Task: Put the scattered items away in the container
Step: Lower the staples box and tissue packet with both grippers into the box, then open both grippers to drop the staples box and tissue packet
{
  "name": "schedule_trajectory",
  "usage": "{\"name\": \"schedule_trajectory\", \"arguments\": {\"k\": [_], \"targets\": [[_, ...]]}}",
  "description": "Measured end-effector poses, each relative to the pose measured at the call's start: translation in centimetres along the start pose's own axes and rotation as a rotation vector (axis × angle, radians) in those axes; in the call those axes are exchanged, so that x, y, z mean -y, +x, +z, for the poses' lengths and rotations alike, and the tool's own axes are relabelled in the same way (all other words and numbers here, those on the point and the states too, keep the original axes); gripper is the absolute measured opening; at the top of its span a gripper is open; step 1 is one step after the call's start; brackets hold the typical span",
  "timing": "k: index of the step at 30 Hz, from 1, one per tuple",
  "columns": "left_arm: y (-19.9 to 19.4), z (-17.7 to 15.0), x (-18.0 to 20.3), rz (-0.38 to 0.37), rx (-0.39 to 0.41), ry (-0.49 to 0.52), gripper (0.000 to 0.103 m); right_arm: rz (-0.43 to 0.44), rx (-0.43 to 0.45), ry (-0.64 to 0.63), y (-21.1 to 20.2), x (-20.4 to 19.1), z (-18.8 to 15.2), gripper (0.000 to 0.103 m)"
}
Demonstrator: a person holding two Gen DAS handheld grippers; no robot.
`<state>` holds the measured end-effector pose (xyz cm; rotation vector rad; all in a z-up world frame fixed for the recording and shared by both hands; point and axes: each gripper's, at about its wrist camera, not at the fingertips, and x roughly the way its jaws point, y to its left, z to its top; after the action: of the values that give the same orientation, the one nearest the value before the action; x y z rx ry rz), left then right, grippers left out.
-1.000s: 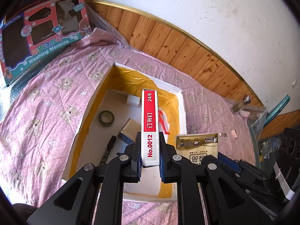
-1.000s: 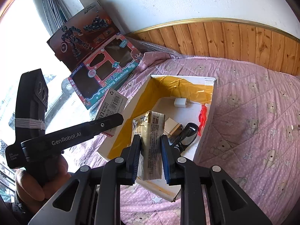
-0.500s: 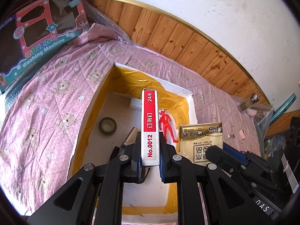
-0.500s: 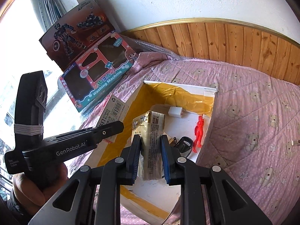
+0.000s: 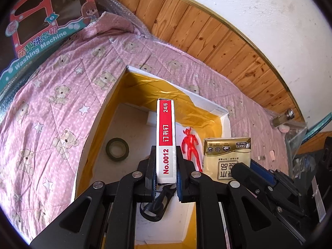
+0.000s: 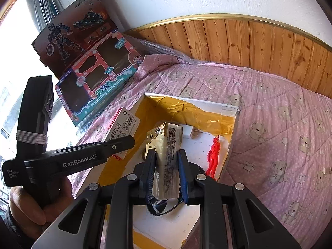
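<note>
both grippers have come forward over the box [image 5: 225,122] since a second ago; more of its floor shows now and the red figure [image 5: 190,145] is in full view.

left gripper [image 5: 166,178] pinches the staples box [image 5: 166,139] by its lower end, narrow red-and-white face up, held upright above the box interior. right gripper [image 6: 166,172] is clamped on the gold carton [image 6: 166,155], also upright, hanging over the box near its right wall. in the left view the carton [image 5: 227,157] sits just right of the staples box.

under the jaws a dark sunglasses frame [image 5: 153,207] lies on the box floor. further in: tape roll [image 5: 117,149] on the left, red figure lying flat near the right wall, white adapter [image 6: 189,132] by the far yellow wall.

box rests on the pink bear quilt [image 6: 280,124]. beyond it the washing machine toy box [image 6: 99,85] leans at the far left, wood panelling [image 6: 259,41] behind.
</note>
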<state>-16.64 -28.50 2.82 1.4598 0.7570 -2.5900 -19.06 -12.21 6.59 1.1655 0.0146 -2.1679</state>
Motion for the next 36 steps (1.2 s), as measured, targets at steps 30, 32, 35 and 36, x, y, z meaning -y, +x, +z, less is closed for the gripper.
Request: {"name": "schedule_trajectory", "arguments": {"k": [30,32,35,36], "targets": [[6.5,2.1,-0.3,0.124,-0.08,-0.013,0.044,-0.032,-0.095,0.042,8.5,5.1,2.4,0.038],[5.7,2.0,-0.1,0.126,-0.072,-0.022,0.044,-0.01,-0.091,0.05,7.6,5.2,1.9,0.038],[4.4,1.3,0.5,0.123,-0.063,-0.028,0.044,0.028,-0.089,0.051,6.1,5.0,0.8,0.038],[3.9,0.9,0.9,0.126,-0.059,-0.021,0.044,0.039,-0.088,0.05,5.6,4.9,0.3,0.038]]}}
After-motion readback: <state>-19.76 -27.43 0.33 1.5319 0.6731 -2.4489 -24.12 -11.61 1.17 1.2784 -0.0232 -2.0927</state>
